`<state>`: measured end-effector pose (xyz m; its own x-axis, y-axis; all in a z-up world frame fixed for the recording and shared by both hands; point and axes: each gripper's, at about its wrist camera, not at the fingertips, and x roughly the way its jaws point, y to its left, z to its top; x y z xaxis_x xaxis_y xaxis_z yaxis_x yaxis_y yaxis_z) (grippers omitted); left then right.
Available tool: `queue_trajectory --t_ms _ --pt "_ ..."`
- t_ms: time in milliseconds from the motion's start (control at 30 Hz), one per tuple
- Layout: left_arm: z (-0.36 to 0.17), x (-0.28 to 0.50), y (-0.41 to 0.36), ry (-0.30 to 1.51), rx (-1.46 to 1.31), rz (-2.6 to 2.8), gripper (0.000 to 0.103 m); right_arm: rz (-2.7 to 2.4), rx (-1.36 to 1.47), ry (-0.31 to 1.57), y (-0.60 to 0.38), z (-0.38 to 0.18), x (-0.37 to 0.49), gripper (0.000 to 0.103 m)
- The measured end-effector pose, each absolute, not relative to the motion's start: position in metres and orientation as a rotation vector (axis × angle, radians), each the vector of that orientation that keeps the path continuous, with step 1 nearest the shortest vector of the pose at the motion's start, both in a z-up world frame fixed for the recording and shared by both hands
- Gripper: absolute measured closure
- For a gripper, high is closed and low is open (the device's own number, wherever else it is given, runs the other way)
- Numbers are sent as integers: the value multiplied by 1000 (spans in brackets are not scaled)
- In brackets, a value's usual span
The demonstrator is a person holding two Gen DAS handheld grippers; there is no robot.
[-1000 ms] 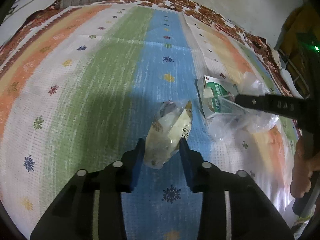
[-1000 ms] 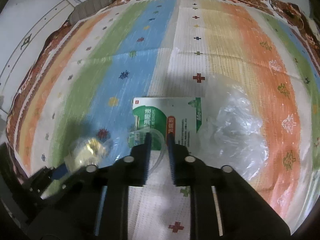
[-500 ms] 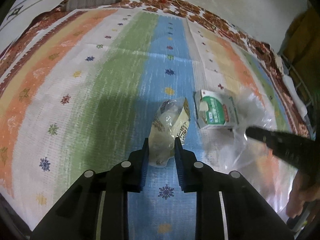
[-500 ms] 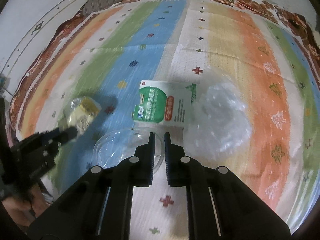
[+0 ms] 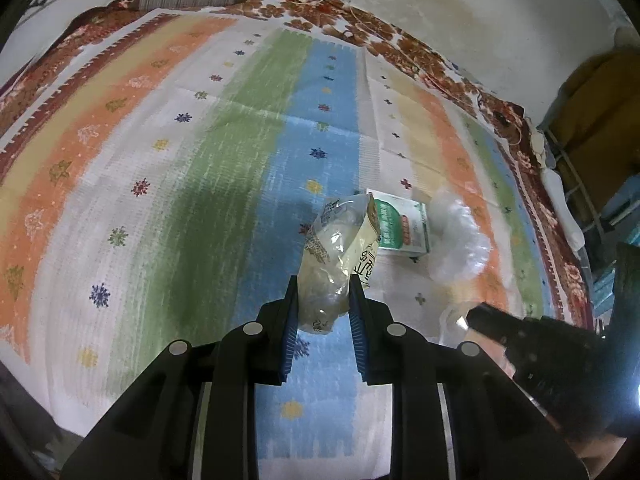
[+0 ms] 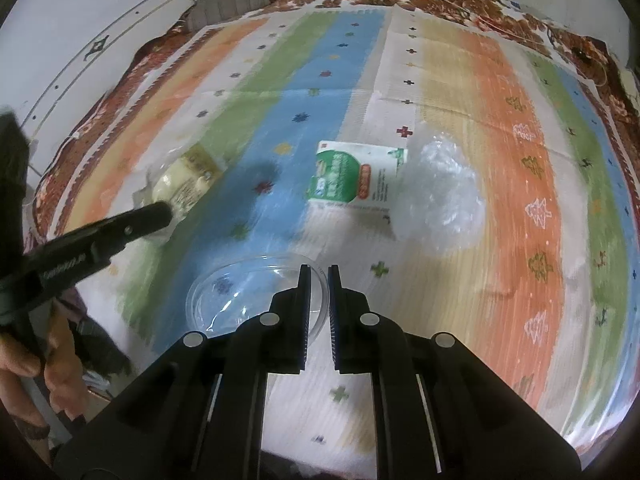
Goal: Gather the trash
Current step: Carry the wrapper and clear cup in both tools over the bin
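Left wrist: wrapper (image 5: 340,256) (claw-pinched (image 5: 322,298))

So the right gripper (image 6: 319,276) has its black fingers pinched on the rim of a clear round plastic lid (image 6: 248,300), held over the striped bedspread (image 6: 500,208). A green-and-white carton (image 6: 352,178) lies flat beside a crumpled clear plastic bag (image 6: 444,196). At far left, the left gripper (image 6: 160,216) clamps a yellowish crinkly wrapper (image 6: 184,184).

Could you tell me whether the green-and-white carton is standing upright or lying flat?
Lying flat: the carton rests printed face up on the striped bedspread.
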<state>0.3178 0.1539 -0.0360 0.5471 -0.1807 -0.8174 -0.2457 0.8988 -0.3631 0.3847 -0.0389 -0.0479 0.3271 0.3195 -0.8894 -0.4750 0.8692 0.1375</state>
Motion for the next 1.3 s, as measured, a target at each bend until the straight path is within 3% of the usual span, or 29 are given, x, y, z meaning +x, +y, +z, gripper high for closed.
queue_trajectory --t_ms 1300 --pt "41 186 76 882 -506 -104 80 555 -64 911 -134 36 234 96"
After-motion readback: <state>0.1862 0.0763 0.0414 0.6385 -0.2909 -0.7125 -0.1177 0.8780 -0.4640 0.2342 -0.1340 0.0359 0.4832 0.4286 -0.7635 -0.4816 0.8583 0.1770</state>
